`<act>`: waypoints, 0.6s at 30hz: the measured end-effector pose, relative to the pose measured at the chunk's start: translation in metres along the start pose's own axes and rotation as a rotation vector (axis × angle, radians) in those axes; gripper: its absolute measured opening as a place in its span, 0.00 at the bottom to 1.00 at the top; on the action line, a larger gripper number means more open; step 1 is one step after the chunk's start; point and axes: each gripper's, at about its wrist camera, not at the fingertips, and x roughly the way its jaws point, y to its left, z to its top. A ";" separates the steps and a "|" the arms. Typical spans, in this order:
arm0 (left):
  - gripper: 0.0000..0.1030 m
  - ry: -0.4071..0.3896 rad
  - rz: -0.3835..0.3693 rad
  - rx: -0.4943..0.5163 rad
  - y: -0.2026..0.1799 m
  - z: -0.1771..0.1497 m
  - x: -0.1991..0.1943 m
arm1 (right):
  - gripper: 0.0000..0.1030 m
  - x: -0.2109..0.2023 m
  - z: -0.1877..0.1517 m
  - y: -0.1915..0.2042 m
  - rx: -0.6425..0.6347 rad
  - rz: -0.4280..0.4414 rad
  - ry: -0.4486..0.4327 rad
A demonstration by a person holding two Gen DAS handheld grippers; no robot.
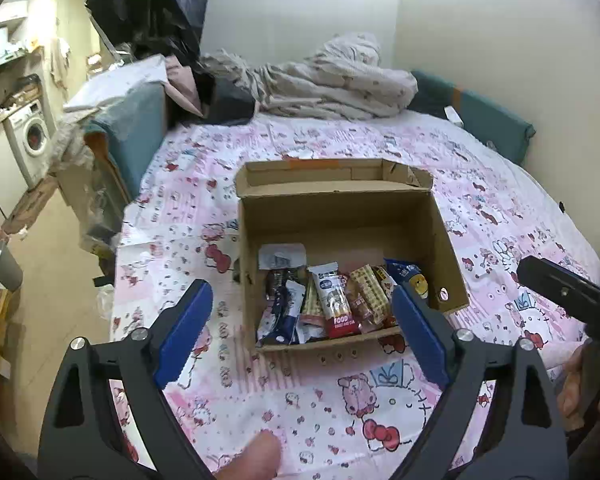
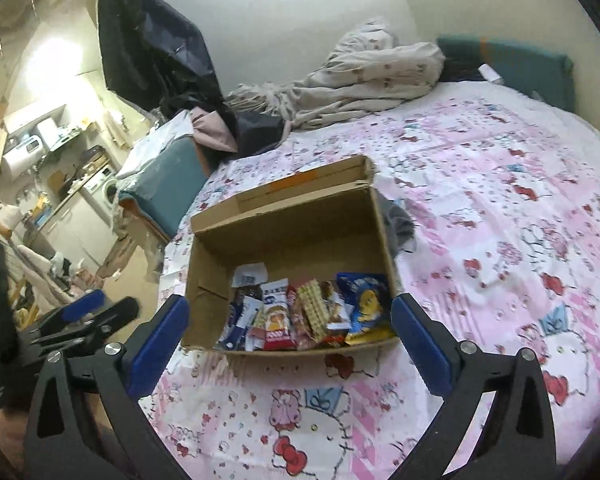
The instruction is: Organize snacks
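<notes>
- Far left in the left wrist view: a washer [image 1: 34, 136] in a side room, and a grey bin [image 1: 8, 270] on the floor beside the bed.
- Left gripper [image 1: 302, 334] hangs above the pink cartoon sheet [image 1: 340, 400], jaws spread wide, nothing between the blue pads [image 1: 186, 330]; no snack is gripped.
- Dead ahead, the box [image 1: 444, 248] sits open on the sheet, its flap [image 1: 312, 174] folded back on the far side.
- Inside the box, all the snacks [image 1: 332, 304] are packed along the near wall; the far half of the floor shows bare cardboard.
- Reading that row left to right: a dark blue-and-white packet [image 1: 284, 312], a white-and-red packet [image 1: 334, 300] marked FOOD, a checked wafer bar [image 1: 370, 290], then a blue bag [image 1: 406, 276] with a yellow face at the right end.
- A white slip [image 1: 282, 256] lies behind the row at the left.
- Right gripper [image 2: 290, 340], seen from its own camera, likewise has its jaws wide apart and empty, framing the near edge of the box from above.
- Behind it all, a crumpled blanket [image 1: 340, 80] is heaped at the head of the bed, with a teal cushion [image 1: 488, 120] against the wall at far right.
</notes>
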 end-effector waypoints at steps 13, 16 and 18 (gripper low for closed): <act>1.00 0.013 0.075 -0.088 0.017 -0.039 -0.011 | 1.00 -0.011 -0.046 0.018 -0.065 -0.068 -0.003; 1.00 0.017 0.071 -0.094 0.018 -0.045 -0.009 | 1.00 -0.008 -0.048 0.024 -0.096 -0.091 -0.003; 1.00 0.006 0.081 -0.087 0.019 -0.049 -0.010 | 1.00 -0.005 -0.048 0.026 -0.112 -0.108 -0.009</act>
